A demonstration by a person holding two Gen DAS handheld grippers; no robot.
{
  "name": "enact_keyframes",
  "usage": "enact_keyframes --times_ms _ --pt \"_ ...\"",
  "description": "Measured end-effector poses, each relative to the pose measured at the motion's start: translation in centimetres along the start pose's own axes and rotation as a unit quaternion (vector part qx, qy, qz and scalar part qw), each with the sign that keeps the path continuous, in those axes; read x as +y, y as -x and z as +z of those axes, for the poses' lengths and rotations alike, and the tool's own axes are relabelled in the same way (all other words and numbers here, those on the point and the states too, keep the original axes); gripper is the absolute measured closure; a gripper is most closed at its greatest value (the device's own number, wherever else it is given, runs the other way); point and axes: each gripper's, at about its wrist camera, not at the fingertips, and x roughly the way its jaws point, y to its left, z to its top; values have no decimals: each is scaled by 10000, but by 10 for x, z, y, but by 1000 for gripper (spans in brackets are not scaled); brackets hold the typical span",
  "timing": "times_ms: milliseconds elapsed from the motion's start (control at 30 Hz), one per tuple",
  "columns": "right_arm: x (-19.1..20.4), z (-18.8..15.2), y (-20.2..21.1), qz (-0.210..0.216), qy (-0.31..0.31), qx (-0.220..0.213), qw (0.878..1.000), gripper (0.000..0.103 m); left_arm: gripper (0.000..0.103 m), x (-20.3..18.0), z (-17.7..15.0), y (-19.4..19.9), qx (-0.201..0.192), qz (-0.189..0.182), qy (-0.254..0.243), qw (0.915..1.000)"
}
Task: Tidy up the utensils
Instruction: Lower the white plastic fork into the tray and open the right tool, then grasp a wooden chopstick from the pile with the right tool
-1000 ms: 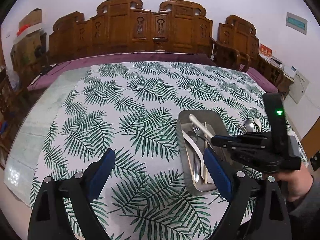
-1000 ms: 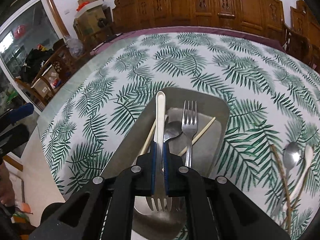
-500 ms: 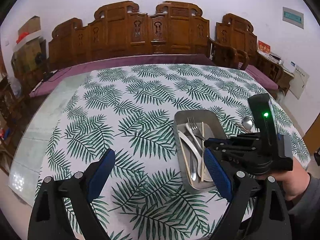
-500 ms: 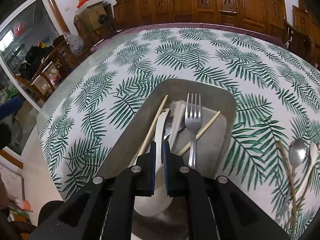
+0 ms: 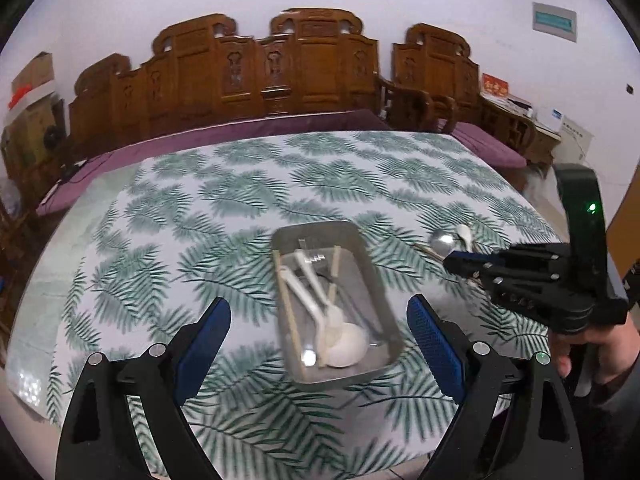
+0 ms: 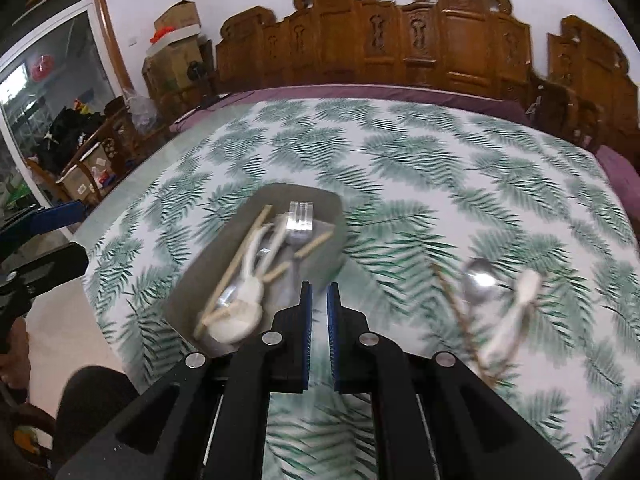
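Right gripper (image 6: 318, 300) jaws together, empty. Loose metal spoon (image 6: 478, 280) and white spoon (image 6: 516, 312) lie on bench right of them, handles toward camera. Left gripper (image 5: 318, 332) jaws apart over tray (image 5: 384, 312); right nearer.

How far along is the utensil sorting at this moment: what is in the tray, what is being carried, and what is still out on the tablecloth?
Done: the grey metal tray holds a metal fork, white plastic spoons and wooden chopsticks. In hand: nothing; the right gripper is shut and empty, the left gripper open. Left: a metal spoon, a white spoon and a thin brown stick lie on the leaf-print tablecloth.
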Motion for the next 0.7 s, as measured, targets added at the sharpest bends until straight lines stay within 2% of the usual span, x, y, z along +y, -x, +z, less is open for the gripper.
enact_keyframes --times_ms 333,433,700 --pt "-85 -26 17 -493 -250 63 9985 93 17 -52 -6 -25 128 -366 -121 9992" --pt "-98 -34 12 -563 -258 130 9980 87 17 -64 -11 -37 224 -464 -168 9985" --pt "-115 -61 -7 -522 -340 389 9973 87 17 -80 -22 -57 418 -599 -203 9971"
